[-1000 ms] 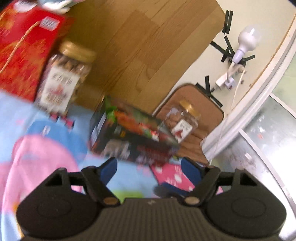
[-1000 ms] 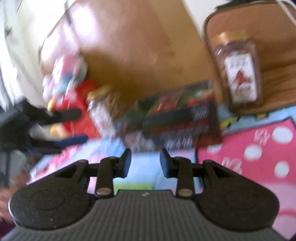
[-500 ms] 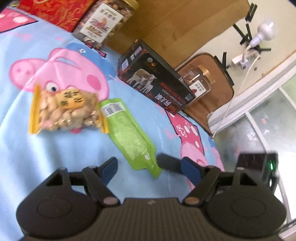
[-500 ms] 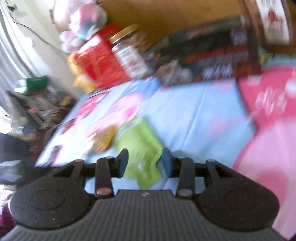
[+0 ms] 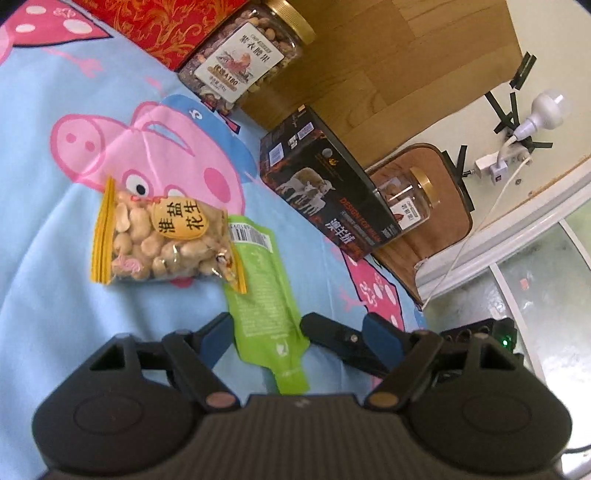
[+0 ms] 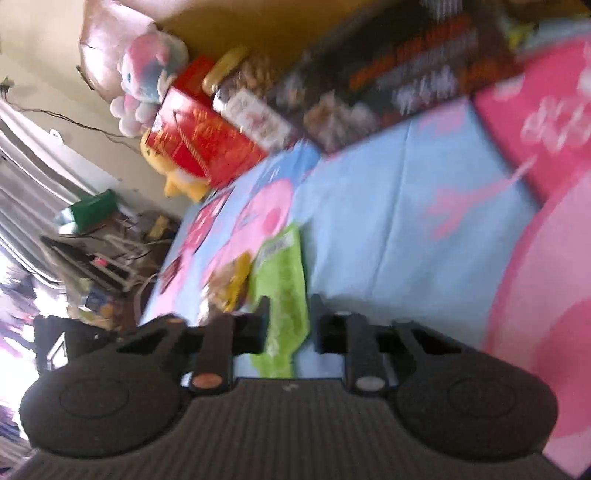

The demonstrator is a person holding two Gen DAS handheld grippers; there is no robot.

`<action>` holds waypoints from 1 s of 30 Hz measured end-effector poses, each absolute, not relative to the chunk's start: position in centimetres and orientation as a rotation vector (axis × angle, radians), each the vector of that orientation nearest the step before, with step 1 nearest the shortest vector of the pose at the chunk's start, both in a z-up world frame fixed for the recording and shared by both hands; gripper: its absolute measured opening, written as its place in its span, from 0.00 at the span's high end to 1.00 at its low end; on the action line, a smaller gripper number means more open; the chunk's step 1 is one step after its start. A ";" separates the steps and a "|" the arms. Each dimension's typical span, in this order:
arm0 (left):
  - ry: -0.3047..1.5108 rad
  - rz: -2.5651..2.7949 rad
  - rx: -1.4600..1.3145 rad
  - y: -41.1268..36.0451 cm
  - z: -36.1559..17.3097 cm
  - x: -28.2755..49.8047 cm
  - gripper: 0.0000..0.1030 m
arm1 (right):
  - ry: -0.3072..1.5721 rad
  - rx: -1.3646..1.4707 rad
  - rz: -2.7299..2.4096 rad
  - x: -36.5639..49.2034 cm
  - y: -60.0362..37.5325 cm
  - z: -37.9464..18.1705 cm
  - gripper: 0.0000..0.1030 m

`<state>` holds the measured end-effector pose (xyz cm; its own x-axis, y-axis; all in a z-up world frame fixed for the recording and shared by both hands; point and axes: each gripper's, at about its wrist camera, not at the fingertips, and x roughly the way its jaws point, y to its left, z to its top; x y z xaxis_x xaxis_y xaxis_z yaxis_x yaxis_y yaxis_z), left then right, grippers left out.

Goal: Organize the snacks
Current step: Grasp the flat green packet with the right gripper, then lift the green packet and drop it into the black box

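A green pouch (image 5: 266, 288) lies flat on the cartoon-print sheet (image 5: 55, 236), and a clear bag of peanuts (image 5: 162, 240) with yellow edges lies against its left side. My left gripper (image 5: 297, 332) is open, low over the pouch's narrow end. My right gripper (image 6: 289, 317) is open, its jaws either side of the same pouch (image 6: 282, 280); the view is blurred. One right finger (image 5: 332, 339) shows in the left wrist view, beside the pouch.
A black box (image 5: 328, 195), a nut jar (image 5: 247, 55) and a red box (image 5: 166, 26) line the wooden headboard. A smaller jar (image 5: 410, 199) stands on a brown cushion. Plush toys (image 6: 147, 85) sit at the far corner.
Both grippers tipped down from the boxes and jars at the headboard toward the sheet. The pouch and peanut bag came into view, and both grippers closed in on the pouch.
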<state>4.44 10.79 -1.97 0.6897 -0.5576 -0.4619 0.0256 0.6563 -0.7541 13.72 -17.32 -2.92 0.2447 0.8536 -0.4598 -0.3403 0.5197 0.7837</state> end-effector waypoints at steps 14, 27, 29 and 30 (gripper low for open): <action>0.740 -0.434 -0.839 10.0 -2.1 3.1 0.28 | 0.938 0.671 0.875 10.3 -19.5 -1.0 0.97; 0.753 -0.433 -0.793 9.0 -2.2 3.1 0.28 | 0.978 0.677 0.830 9.0 -19.0 -2.8 0.92; 0.756 -0.441 -0.809 9.2 -2.3 3.2 0.27 | 0.942 0.690 0.843 8.9 -19.4 -2.2 0.94; 0.755 -0.447 -0.822 9.3 -2.3 3.2 0.24 | 0.930 0.686 0.840 8.8 -19.5 -1.8 0.94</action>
